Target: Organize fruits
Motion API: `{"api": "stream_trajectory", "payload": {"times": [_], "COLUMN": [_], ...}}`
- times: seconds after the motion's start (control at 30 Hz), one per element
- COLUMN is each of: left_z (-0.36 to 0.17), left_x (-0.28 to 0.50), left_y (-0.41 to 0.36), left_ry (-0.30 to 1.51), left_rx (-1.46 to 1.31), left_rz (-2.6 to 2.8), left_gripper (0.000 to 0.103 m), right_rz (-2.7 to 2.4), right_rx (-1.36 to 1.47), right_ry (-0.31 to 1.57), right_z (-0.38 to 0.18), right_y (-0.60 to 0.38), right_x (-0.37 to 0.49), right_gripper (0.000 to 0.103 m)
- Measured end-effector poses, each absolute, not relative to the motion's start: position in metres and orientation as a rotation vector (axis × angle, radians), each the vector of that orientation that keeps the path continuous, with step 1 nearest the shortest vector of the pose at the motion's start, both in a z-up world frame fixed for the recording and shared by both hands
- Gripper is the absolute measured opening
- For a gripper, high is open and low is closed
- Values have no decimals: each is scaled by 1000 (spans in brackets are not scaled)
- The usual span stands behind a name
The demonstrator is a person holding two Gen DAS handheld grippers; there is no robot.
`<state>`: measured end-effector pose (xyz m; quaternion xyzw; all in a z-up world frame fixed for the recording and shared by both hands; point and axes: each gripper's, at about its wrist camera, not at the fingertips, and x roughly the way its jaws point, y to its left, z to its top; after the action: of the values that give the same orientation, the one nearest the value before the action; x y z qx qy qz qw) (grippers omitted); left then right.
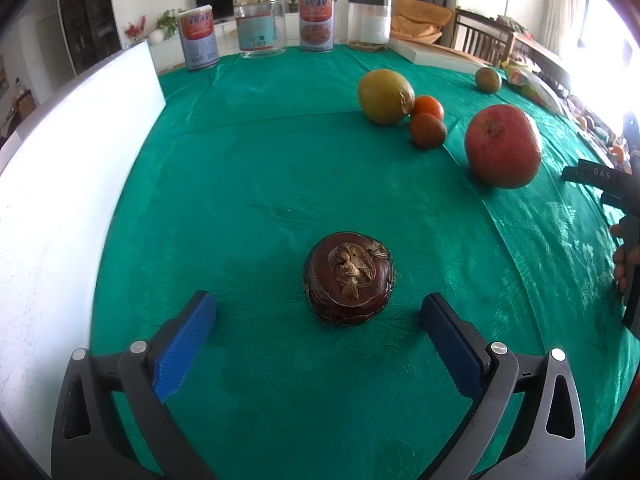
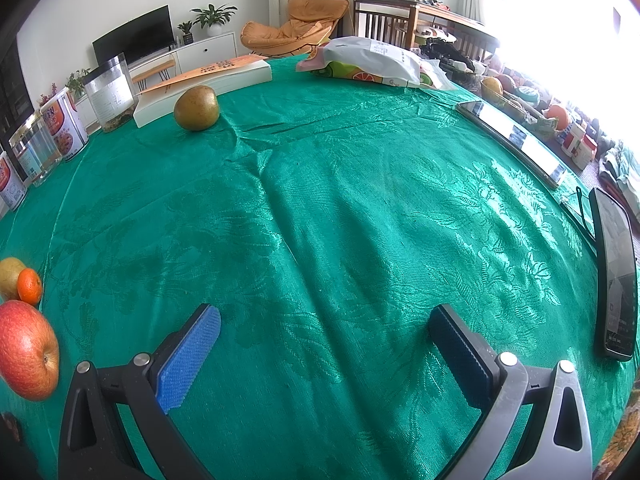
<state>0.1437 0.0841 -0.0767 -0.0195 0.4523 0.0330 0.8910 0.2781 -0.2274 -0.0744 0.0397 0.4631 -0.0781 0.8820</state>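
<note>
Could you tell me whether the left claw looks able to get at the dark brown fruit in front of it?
Probably yes: the left claw is open, and the dark brown fruit sits just ahead, unobstructed.

Left gripper [image 1: 318, 316] angled down, jaws spread wide, nothing pressed btwn pads. Right gripper [image 2: 325, 328] angled down too, jaws wide apart, gripping nothing.

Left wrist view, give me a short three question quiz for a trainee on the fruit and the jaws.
1. True or false: the left gripper grips the brown fruit.
2. Which touches the yellow-green fruit? A) red apple B) an orange C) a tin
3. Fill in: the tablecloth is ____.

Key: 1 false, jaws open, pads clear of it; 2 B; 3 green.
</note>
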Motion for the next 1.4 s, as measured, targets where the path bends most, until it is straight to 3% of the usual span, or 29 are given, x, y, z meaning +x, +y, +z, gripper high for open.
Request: {"api": "stream_trajectory", "payload": {"times": [0.07,0.2,0.37,0.53,0.6,0.63,0.9,1.4], "left_z": [-77,-77,-77,-77,-77,-77,-77,-77], "left_x": [144,144,144,144,144,144,144,144], "left_y": [84,84,84,84,84,84,84,84], "left_ry": [939,939,939,939,939,939,939,939], "left_rx": [-40,-40,-40,-41,-40,-40,-40,-40], "left_rz": [68,69,69,69,69,69,69,70], "left_gripper": [102,102,102,102,102,102,102,102], "right_rz": [-13,398,563,555,526,493,441,400], "right_rx": [28,-145,-466,-558,-566,-564,-112,48], "right_ry": [910,761,783,845,866,870,936,877], "right_z": [-62,-22,-24,-45,-50,-51,-48,-47], "right_y": [-210,-148,-67,-30,-24,-25,-104,-126], "right_x": [266,224,218,244,249,253,237,189], "right_gripper": [96,96,96,95,85,72,71,72]}}
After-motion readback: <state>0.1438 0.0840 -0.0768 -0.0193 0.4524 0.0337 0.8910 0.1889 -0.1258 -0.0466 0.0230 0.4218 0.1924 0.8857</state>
